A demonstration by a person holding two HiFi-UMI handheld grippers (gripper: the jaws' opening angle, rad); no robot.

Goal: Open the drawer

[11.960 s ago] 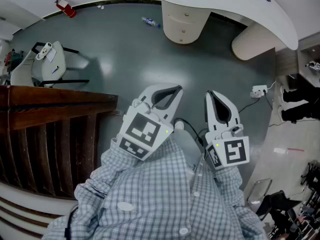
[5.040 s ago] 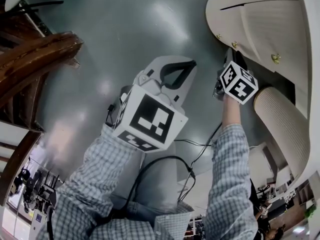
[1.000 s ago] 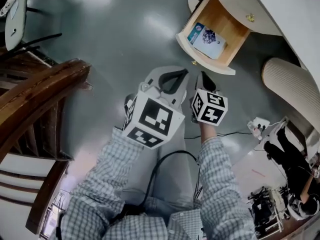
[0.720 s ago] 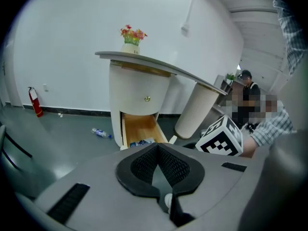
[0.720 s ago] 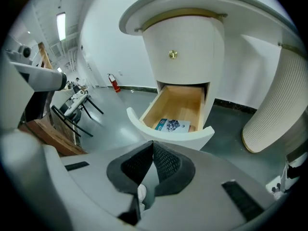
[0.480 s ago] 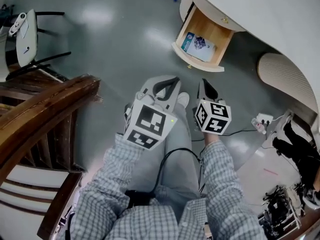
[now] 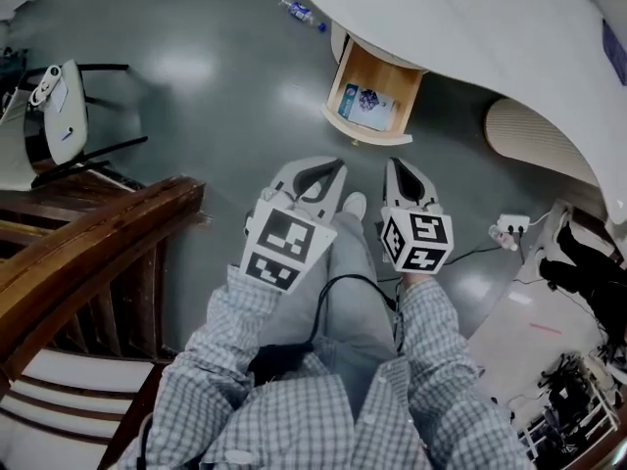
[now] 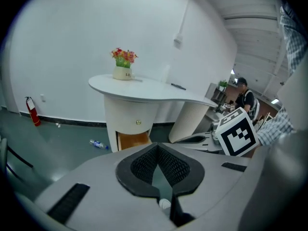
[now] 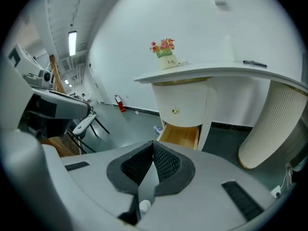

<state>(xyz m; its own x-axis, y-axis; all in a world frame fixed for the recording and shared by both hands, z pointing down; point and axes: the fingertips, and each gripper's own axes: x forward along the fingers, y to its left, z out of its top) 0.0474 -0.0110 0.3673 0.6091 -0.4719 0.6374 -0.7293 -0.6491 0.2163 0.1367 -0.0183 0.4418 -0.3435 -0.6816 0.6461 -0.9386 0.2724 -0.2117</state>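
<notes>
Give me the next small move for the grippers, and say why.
Likely none beyond resting. The drawer already stands pulled out, with a packet lying inside. The left gripper and right gripper are both shut on nothing, well apart from it. I would simply hold them where they are.

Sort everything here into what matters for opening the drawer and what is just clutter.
Job in hand:
- drawer, pulled open under the desk
- left gripper, shut and empty
- right gripper, shut and empty

Lying about:
- plastic bottle on the floor
- packet inside the drawer
- chair
- power strip
- flower pot on the desk
</notes>
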